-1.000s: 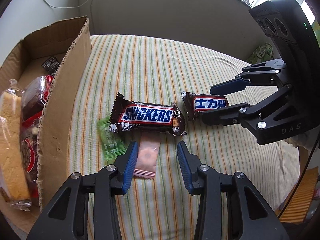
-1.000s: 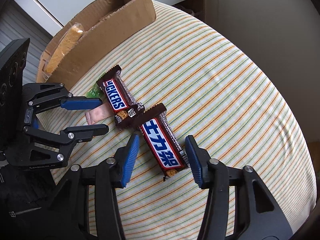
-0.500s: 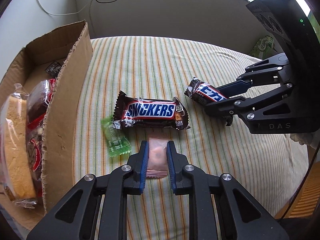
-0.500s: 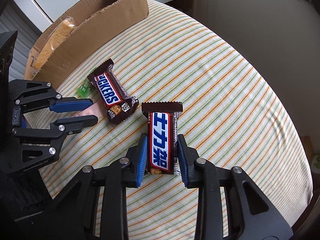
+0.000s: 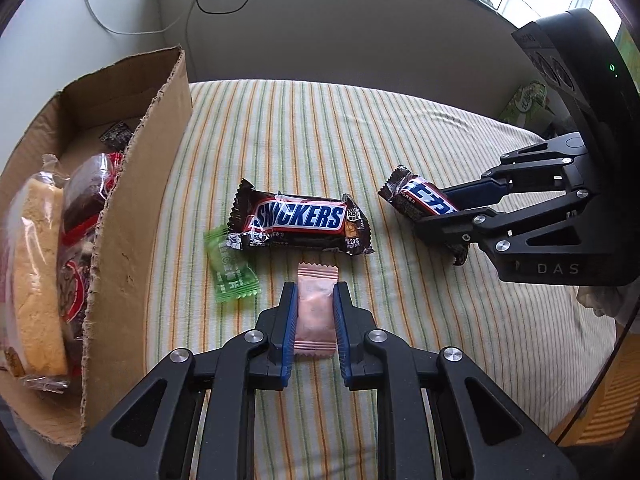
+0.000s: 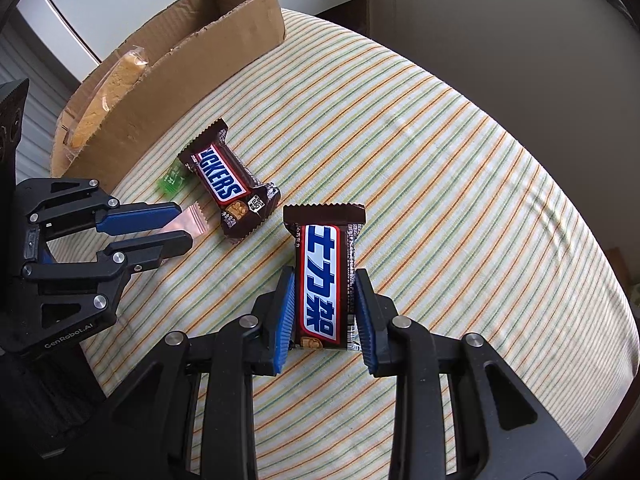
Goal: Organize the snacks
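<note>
My left gripper (image 5: 315, 295) is shut on a small pink candy packet (image 5: 315, 312), held just above the striped cloth (image 5: 304, 128). My right gripper (image 6: 325, 280) is shut on a brown Snickers bar with Chinese lettering (image 6: 323, 276), gripped by its long sides and lifted off the cloth; the left wrist view shows this bar (image 5: 420, 200) to the right in the right gripper (image 5: 452, 210). A second Snickers bar (image 5: 300, 220) lies flat between them, with a green candy (image 5: 230, 270) at its left end. The cardboard box (image 5: 136, 208) stands at the left.
The box holds wrapped cakes (image 5: 36, 268) and a small dark packet (image 5: 116, 134). A wall with cables (image 5: 200, 0) rises behind the table. A green packet (image 5: 528, 100) lies at the far right edge of the cloth.
Both grippers closed: the left on the pink candy, the right on the Chinese-lettered bar. Both snacks then rose off the cloth, and the right gripper turned the bar.
</note>
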A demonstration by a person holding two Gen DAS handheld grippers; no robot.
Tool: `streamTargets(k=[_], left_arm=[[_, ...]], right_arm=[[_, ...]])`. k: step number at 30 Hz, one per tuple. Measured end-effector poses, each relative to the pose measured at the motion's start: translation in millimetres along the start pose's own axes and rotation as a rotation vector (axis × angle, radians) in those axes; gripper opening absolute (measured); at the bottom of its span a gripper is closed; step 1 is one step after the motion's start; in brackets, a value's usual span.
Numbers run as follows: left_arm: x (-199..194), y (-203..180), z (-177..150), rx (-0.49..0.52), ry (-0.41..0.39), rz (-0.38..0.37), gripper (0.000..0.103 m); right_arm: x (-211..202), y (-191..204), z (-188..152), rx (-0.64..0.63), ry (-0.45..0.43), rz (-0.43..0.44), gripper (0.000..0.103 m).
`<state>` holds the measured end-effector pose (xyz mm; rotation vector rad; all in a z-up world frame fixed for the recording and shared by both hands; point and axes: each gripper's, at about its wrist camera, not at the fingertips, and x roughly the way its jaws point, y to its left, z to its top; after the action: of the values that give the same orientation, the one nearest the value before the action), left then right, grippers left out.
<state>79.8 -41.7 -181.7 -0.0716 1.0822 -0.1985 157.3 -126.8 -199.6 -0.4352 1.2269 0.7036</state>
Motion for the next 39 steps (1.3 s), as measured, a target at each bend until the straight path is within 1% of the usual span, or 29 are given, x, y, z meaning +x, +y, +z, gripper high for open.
streamTargets(k=[5, 12, 15, 19, 26, 39], left_arm=[[-12.4, 10.8, 2.2, -0.040, -0.020, -0.026, 0.016], [-38.4, 27.0, 5.6, -0.059, -0.051, -0.035, 0.016], [-56.7, 32.2, 4.9, -0.066, -0.069, -0.038, 0.016], [-67.4, 52.9, 10.5, -0.099, -0.095, -0.039, 0.016], [-94.8, 92.3, 14.2, -0.121, -0.138, -0.004, 0.016], [-105.1, 138.1, 28.3, -0.146, -0.171, 0.056, 0.016]], right_arm=[[-4.5, -20.2, -1.3, 0.013, -0.018, 0.007, 0.029], [-23.9, -16.8, 2.4, 0.028, -0.040, 0.004, 0.029], [-36.1, -10.1, 8.4, 0.031, -0.055, 0.000, 0.029], [-53.1, 0.0, 16.3, 0.031, -0.076, -0.001, 0.029], [-66.1, 25.4, 44.9, 0.009, -0.099, 0.006, 0.029], [-59.9, 79.4, 114.1, -0.031, -0.122, 0.032, 0.029]])
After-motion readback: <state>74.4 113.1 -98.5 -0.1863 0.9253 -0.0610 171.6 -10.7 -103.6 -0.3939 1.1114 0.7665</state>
